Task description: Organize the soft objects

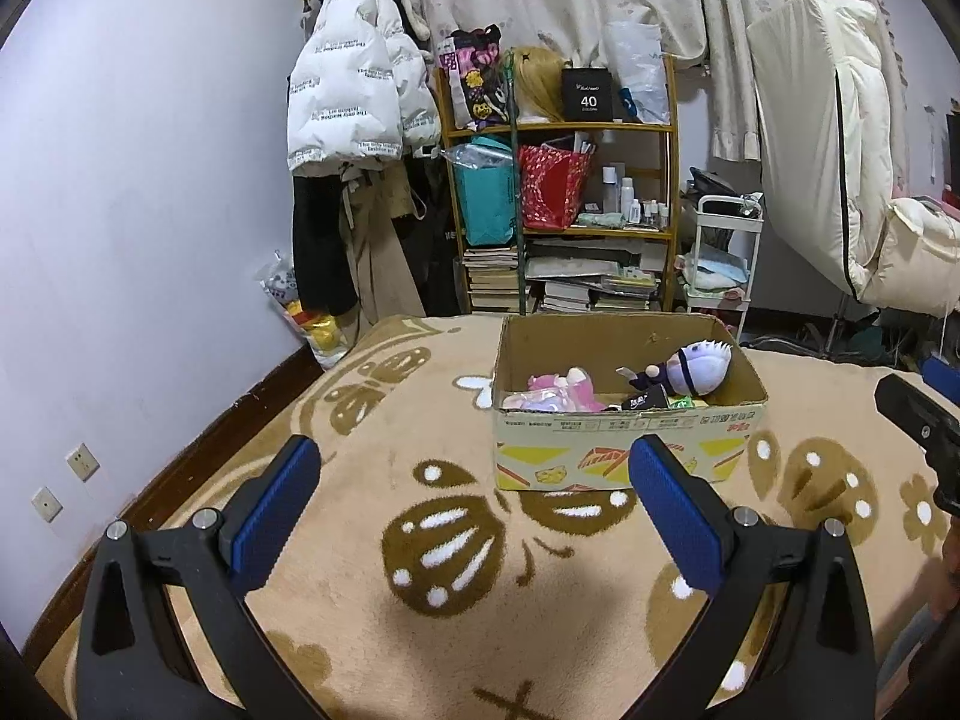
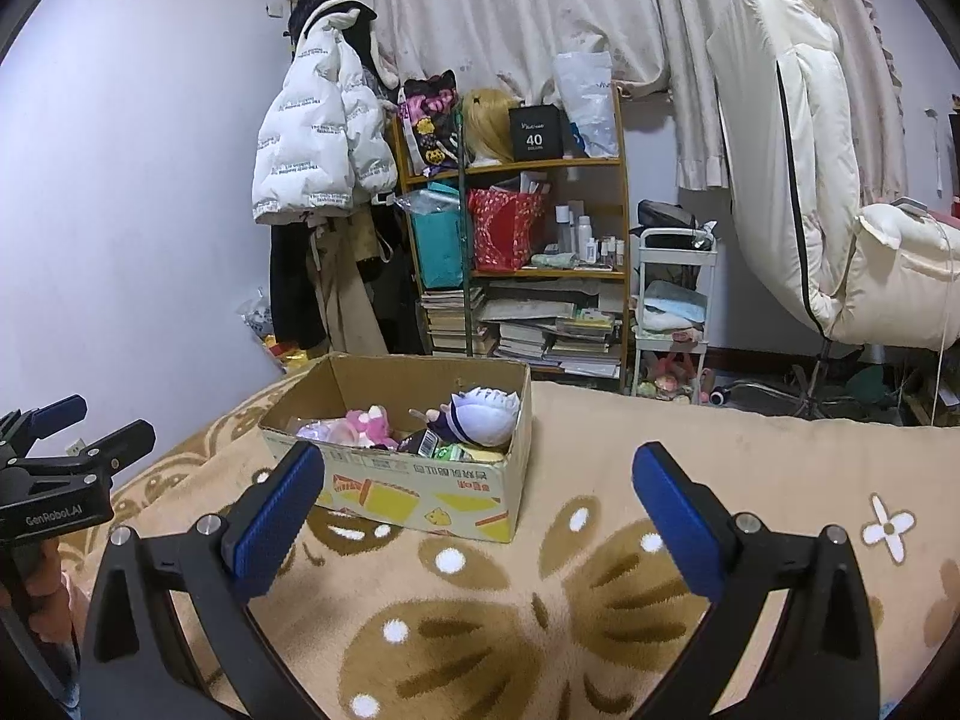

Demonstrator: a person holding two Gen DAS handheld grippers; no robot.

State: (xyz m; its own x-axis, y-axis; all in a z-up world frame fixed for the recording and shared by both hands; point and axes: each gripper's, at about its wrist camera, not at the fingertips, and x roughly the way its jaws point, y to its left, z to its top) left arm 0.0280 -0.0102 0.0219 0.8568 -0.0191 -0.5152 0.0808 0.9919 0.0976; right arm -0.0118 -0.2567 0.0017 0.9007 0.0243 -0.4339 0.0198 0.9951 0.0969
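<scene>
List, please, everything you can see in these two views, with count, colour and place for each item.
cardboard box: one, brown with yellow and red print, on the blanket.
pink plush: one, pink, in the box's left half.
doll plush: one, pale lilac hair, dark body, in the box's right half.
small packets: a few, dark and green, at the box's front; exact count unclear.
blanket: one, tan with brown and white patterns, under the box.
shelf: one, wooden, against the curtain, holding bags, bottles and books.
white jacket: one, hanging left of the shelf.
left hand-held gripper: one, black with blue pads, open, empty.
right hand-held gripper: one, same colours, open, empty.
</scene>
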